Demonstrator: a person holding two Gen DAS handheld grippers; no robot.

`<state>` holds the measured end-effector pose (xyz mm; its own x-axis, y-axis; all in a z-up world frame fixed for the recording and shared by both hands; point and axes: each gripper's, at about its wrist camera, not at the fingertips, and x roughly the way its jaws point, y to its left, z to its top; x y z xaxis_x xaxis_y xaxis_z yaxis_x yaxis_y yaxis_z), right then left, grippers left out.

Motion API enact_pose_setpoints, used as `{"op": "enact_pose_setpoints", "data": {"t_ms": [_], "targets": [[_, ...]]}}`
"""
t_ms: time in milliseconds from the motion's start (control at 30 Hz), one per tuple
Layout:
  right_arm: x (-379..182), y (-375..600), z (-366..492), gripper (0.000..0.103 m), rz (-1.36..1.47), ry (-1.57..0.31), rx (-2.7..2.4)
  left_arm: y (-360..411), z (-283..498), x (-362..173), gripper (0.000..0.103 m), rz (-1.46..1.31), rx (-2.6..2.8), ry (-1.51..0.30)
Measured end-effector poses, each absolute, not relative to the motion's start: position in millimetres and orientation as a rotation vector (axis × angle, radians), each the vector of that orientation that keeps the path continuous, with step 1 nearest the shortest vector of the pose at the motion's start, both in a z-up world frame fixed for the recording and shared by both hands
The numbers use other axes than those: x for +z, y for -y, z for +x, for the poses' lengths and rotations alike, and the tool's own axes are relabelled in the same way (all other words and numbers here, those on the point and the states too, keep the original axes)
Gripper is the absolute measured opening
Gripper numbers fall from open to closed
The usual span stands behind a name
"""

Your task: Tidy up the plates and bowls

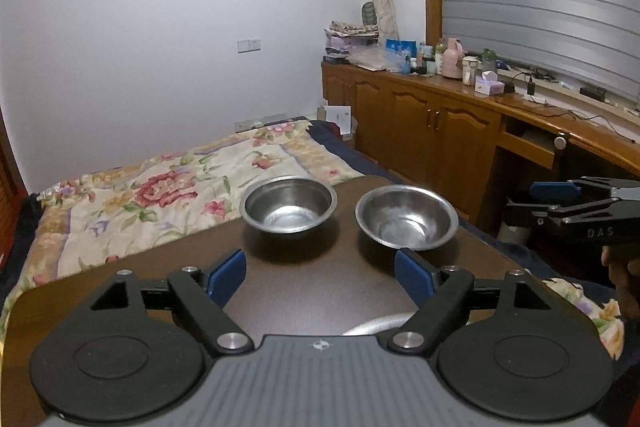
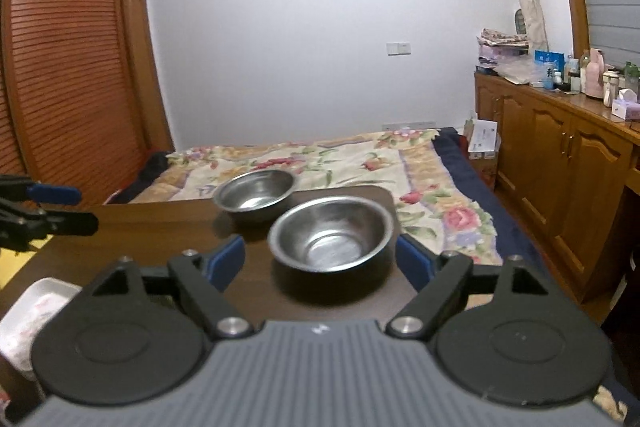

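Two steel bowls stand side by side at the far end of a dark brown table point(image 1: 304, 291). In the left wrist view the left bowl point(image 1: 289, 203) and the right bowl point(image 1: 406, 217) lie just beyond my open, empty left gripper point(image 1: 320, 277). In the right wrist view the nearer bowl point(image 2: 330, 233) sits between the blue pads of my open, empty right gripper point(image 2: 320, 261), apart from them; the farther bowl point(image 2: 256, 194) is behind it. A metal rim point(image 1: 376, 325) shows under the left gripper. A white plate or tray point(image 2: 36, 311) lies at the lower left.
The table stands over a bed with a floral quilt point(image 1: 160, 187). A wooden cabinet point(image 1: 440, 123) with bottles and boxes runs along the right wall. A slatted wooden wardrobe point(image 2: 60, 67) stands at the left. The right gripper shows in the left wrist view point(image 1: 560, 203).
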<state>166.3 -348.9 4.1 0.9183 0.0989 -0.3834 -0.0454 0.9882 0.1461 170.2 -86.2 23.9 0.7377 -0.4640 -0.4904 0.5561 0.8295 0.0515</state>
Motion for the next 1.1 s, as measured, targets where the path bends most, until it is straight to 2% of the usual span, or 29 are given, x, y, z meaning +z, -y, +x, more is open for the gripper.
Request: {"op": "enact_pose_setpoints", "data": {"t_ms": [433, 633, 700, 767, 833, 1033, 1100], "targets": [[-22.0, 371.6, 220.6, 0.082, 0.148, -0.486, 0.107, 143.8, 215.4, 18.8, 0.083, 0.276, -0.639, -0.544], [-30.2, 377.4, 233.6, 0.082, 0.184, -0.523, 0.118, 167.4, 239.1, 9.5, 0.079, 0.299, -0.677, -0.605], [-32.0, 380.5, 237.1, 0.078, 0.203, -0.533, 0.121, 173.3, 246.6, 6.1, 0.075, 0.303, -0.674, -0.625], [-33.1, 380.8, 240.1, 0.068, 0.206, -0.541, 0.118, 177.3, 255.8, 3.4, 0.073, 0.288, -0.677, -0.653], [-34.4, 382.1, 244.3, 0.064, 0.209, -0.551, 0.118, 182.0, 263.8, 0.8, 0.071, 0.278, -0.683, -0.678], [-37.0, 386.4, 251.5, 0.050, 0.240, -0.582, 0.122, 197.3, 282.9, -12.4, 0.051, 0.276, -0.680, -0.759], [-37.8, 388.2, 251.5, 0.048, 0.264, -0.590, 0.133, 200.8, 286.1, -16.1, 0.048, 0.274, -0.687, -0.781]]}}
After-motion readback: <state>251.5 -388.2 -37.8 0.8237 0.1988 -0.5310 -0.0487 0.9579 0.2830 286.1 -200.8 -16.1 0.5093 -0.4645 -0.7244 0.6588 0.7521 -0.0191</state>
